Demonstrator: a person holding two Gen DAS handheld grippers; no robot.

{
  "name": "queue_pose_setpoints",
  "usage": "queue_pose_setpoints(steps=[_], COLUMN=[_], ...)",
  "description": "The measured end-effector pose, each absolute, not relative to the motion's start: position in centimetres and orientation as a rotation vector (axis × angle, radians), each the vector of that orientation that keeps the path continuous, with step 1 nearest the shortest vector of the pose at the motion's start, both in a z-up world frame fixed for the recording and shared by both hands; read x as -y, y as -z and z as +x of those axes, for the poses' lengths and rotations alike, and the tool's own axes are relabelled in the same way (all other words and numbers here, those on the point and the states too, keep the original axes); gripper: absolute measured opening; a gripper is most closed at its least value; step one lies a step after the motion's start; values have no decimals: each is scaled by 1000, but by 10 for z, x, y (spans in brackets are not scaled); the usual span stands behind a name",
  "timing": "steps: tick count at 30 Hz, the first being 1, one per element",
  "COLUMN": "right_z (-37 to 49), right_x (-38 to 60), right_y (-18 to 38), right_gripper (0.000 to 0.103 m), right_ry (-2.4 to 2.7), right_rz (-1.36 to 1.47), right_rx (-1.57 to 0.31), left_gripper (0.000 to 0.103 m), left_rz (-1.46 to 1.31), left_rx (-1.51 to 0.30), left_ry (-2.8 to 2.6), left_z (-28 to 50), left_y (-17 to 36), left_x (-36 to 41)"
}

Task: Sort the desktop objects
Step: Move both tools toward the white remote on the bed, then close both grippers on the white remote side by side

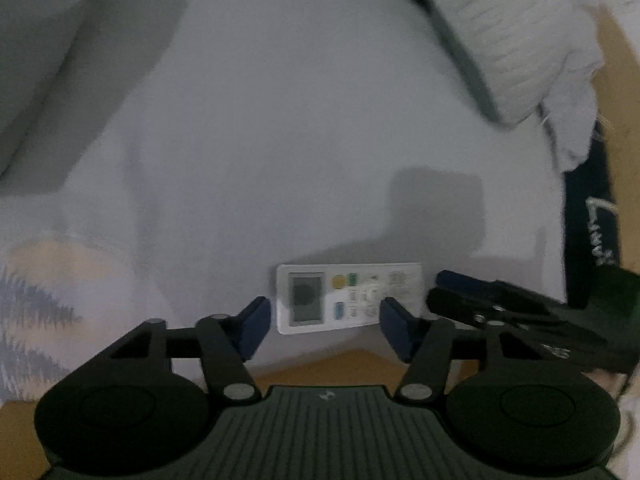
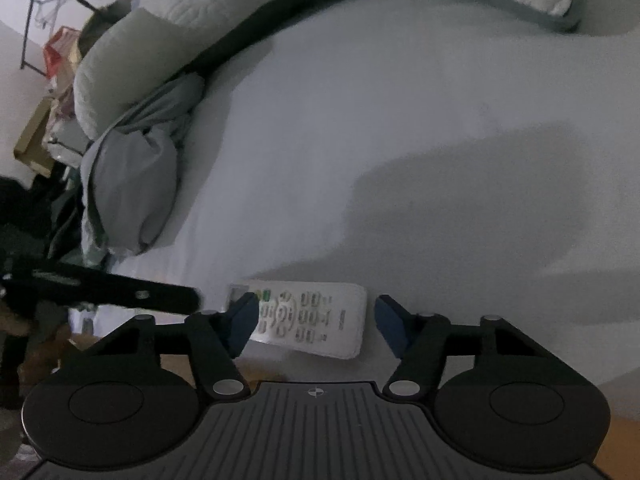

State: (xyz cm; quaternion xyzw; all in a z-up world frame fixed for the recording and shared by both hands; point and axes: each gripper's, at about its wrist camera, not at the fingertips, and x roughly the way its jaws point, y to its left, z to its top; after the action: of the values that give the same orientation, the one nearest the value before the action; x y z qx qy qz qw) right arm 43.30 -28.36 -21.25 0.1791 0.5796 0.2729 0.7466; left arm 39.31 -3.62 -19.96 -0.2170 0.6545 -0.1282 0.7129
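Note:
A white remote control point(image 1: 349, 298) with a grey screen and coloured buttons lies flat on a pale bedsheet near its front edge. My left gripper point(image 1: 324, 330) is open, its blue pads on either side of the remote's screen end, just short of it. The same remote shows in the right wrist view point(image 2: 308, 326). My right gripper point(image 2: 316, 322) is open and straddles the remote's button end. The right gripper shows in the left wrist view point(image 1: 500, 306) as black fingers at the remote's right. The left gripper shows in the right wrist view point(image 2: 120, 290) at the remote's left.
The pale sheet point(image 2: 400, 140) stretches far ahead. A white quilted duvet point(image 2: 200, 12) and a bunched grey pillow point(image 2: 132, 176) lie at the back left. A wooden edge point(image 1: 340, 368) runs below the sheet. Clutter and a rack point(image 2: 52, 40) stand at far left.

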Motion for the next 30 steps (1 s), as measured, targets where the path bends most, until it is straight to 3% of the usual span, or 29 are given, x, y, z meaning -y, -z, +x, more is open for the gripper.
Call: queue_pose_setpoints(steps=[7, 15, 18, 30], right_z=[437, 437, 435, 428], right_x=[286, 285, 286, 294], right_y=[225, 230, 230, 213], right_gripper=[56, 51, 39, 38], right_ry=[-620, -621, -610, -584], right_rz=[406, 424, 422, 435], right_rx=[-1298, -1293, -1287, -1235], left_gripper=[58, 60, 60, 56], left_rz=[-504, -459, -433, -462], left_rx=[-1493, -1524, -1539, -1493], left_ry=[240, 221, 210, 248], left_z=[390, 391, 394, 373], left_y=[215, 212, 211, 192], left_x=[36, 51, 57, 55])
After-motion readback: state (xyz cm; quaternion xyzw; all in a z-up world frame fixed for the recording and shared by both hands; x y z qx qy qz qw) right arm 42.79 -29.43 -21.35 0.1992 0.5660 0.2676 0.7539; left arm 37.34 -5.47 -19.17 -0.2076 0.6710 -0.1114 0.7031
